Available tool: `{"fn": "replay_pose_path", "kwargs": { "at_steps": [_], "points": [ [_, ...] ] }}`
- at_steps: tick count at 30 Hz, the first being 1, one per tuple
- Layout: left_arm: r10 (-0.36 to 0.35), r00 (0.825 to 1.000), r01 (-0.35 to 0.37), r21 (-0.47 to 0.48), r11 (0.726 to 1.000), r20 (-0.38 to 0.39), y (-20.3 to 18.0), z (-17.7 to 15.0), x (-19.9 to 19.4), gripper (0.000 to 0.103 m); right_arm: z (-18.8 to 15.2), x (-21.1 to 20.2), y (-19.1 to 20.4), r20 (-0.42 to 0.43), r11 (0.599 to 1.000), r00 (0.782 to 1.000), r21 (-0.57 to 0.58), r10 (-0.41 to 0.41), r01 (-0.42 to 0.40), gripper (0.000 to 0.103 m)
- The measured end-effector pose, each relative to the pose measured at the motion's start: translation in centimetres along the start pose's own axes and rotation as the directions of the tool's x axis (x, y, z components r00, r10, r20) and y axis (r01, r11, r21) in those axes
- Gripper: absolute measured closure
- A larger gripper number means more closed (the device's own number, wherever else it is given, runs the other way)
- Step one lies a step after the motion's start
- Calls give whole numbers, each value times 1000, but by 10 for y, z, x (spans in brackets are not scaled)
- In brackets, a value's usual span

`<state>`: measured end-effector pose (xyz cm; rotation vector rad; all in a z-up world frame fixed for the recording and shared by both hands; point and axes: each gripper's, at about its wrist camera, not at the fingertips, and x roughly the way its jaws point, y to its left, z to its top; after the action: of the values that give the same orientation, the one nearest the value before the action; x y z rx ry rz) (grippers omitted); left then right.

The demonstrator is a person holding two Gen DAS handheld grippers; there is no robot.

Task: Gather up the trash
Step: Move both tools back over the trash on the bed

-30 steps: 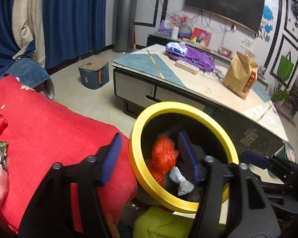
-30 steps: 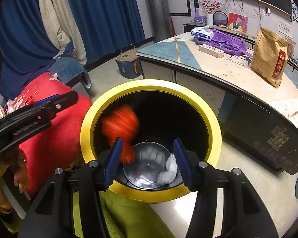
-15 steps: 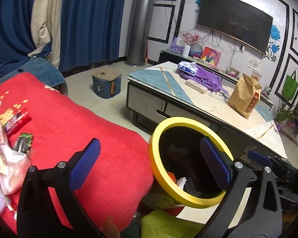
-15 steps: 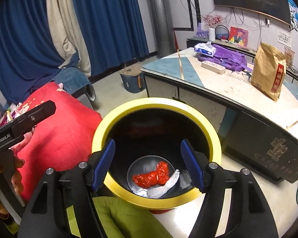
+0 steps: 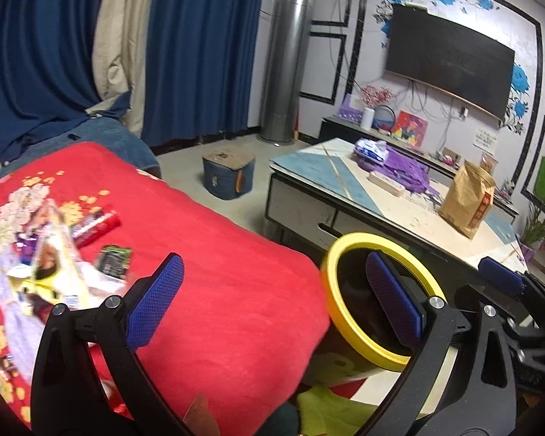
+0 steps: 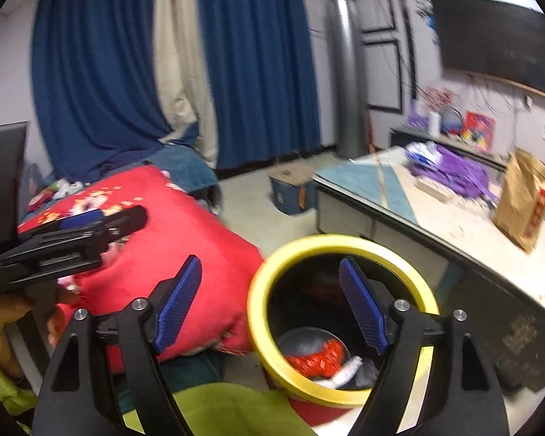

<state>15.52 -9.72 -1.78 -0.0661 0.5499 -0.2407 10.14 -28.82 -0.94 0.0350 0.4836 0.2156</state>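
1. The left claw [image 5: 272,303] is spread wide and empty above the red blanket [image 5: 218,272].
2. The right claw [image 6: 272,307] is opening, nothing between its pads, over the yellow-rimmed bin [image 6: 345,396].
3. A red wrapper [image 6: 318,359] and white scrap [image 6: 347,370] lie in the bin's bottom.
4. More wrappers [image 5: 91,250] are scattered on the blanket, left of the bin.

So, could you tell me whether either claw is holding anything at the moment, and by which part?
Nothing is held: the left claw is open and empty, and the right claw is opening over the bin.
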Motion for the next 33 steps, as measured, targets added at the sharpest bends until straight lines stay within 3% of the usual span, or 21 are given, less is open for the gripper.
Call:
{"fn": "replay_pose_path", "kwargs": {
  "at_steps": [18,33],
  "points": [
    [167,984,-163,-81,983,59,83,7,-53,11,17,21,103,-42,971,979,-132,198,-201,26],
    [285,957,-271,-173,947,59,147,2,-81,11,7,49,179,-139,917,937,-199,322,-345,26]
  ]
}}
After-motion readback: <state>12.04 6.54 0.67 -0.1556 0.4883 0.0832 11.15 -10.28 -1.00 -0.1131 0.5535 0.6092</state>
